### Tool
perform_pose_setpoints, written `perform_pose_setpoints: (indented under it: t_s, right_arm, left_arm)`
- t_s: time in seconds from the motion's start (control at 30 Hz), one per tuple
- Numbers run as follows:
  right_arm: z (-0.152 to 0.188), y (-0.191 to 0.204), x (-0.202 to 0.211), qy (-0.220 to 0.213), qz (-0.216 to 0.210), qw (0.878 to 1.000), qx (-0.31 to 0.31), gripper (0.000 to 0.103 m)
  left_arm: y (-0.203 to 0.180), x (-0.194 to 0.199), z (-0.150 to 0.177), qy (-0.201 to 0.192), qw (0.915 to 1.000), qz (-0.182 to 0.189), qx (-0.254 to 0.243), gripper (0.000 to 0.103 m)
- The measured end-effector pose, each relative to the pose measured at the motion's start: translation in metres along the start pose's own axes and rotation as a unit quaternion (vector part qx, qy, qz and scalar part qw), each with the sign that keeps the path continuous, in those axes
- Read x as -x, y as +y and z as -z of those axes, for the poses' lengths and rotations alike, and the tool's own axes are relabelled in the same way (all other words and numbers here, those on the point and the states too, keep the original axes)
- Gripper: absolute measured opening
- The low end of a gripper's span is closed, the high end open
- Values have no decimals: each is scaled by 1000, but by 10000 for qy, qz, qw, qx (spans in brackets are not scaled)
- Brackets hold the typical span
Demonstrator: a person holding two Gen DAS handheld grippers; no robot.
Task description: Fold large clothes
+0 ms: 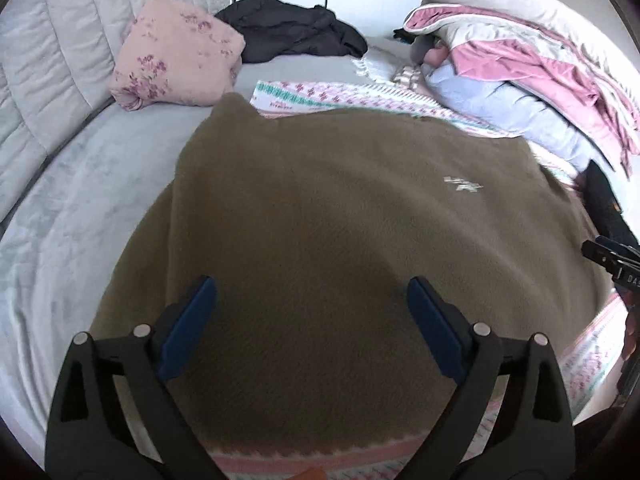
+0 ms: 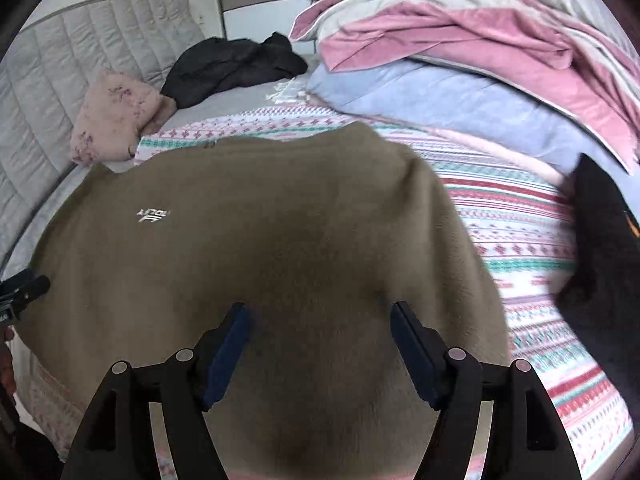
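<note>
A large olive-brown fleece top [image 1: 340, 220] lies spread flat on the bed, with a small white logo [image 1: 462, 185] on its chest. It also fills the right wrist view [image 2: 260, 240]. My left gripper [image 1: 312, 292] is open and empty, hovering over the top's lower left part. My right gripper [image 2: 320, 316] is open and empty over the top's lower right part. The tip of the right gripper shows at the right edge of the left wrist view [image 1: 608, 256].
A patterned pink, white and teal blanket [image 2: 520, 232] lies under the top on the grey bed [image 1: 80, 208]. A pink floral pillow [image 1: 176, 52] and a black garment [image 1: 292, 28] lie at the back. Piled pink and blue bedding [image 2: 460, 64] and a black item [image 2: 600, 256] sit on the right.
</note>
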State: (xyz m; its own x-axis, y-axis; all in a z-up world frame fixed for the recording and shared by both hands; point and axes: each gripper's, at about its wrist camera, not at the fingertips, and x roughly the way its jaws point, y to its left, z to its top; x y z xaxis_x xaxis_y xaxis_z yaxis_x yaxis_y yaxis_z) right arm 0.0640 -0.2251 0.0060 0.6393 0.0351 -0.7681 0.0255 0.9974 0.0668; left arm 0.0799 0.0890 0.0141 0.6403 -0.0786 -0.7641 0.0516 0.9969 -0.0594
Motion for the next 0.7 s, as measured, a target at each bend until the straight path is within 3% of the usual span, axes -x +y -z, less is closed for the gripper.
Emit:
perform_pose_setpoints:
  t_s: [0.3, 0.43, 0.7]
  right_arm:
    - [15, 33, 39, -195, 12, 9998, 13, 82]
    - [26, 46, 40, 2, 41, 10000, -63, 84]
    - [51, 67, 34, 362, 190, 9990, 158, 84]
  left_arm:
    - [-39, 36, 20, 12, 9998, -61, 191, 99]
    - [-57, 37, 36, 139, 9996, -206, 102, 99]
    - [-83, 37, 62, 404, 9986, -150, -304, 99]
